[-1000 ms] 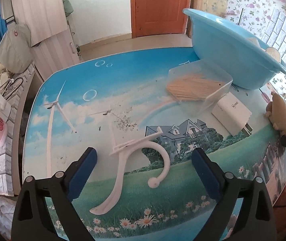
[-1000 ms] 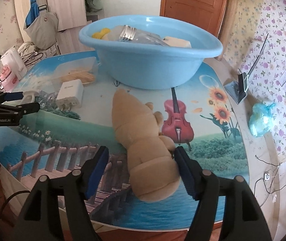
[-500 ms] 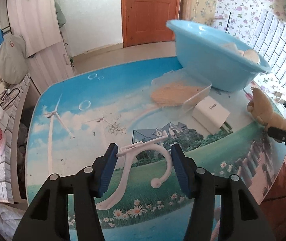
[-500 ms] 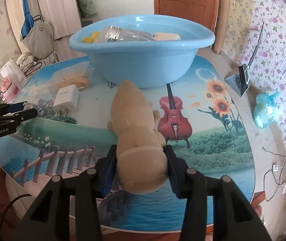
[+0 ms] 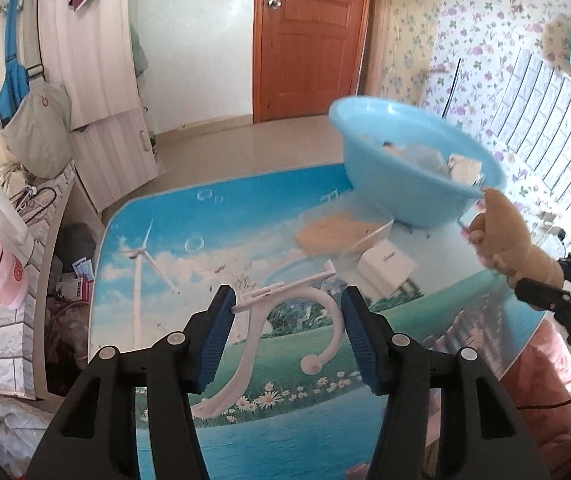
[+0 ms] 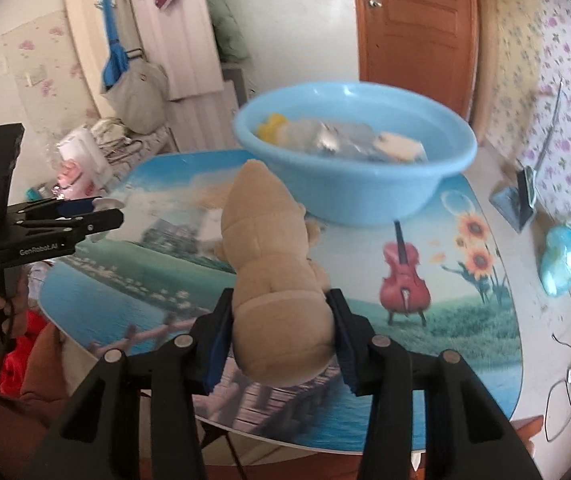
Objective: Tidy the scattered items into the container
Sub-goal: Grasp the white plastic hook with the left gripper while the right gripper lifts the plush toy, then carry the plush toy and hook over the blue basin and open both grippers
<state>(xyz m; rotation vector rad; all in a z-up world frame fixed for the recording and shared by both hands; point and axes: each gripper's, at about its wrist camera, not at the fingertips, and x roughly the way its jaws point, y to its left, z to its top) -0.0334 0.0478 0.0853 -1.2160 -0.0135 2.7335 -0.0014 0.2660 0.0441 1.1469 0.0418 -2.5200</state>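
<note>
Now both grippers carry something. The left gripper has its jaws clamped on a white hook, one pad pressing the end of its crossbar and the other the outside of its curl; the hook's long tail hangs down between the jaws, and whether it clears the table or still rests on it cannot be told from this view. The right gripper has its jaws closed on the lower end of a tan plush toy, squeezing it from both sides. The toy sticks out forward from the jaws, raised off the table, its far end pointing at the blue basin.

That basin sits toward the far edge of the table and holds a clear bottle, something yellow and a pale flat item; motion blur smears the details. Between the hook and the basin, on the table, lie a clear box of thin tan sticks and, just beside it, a white charger. Near the table's right edge, as the right wrist camera sees it, lie a small blue bag and a grey stand.
</note>
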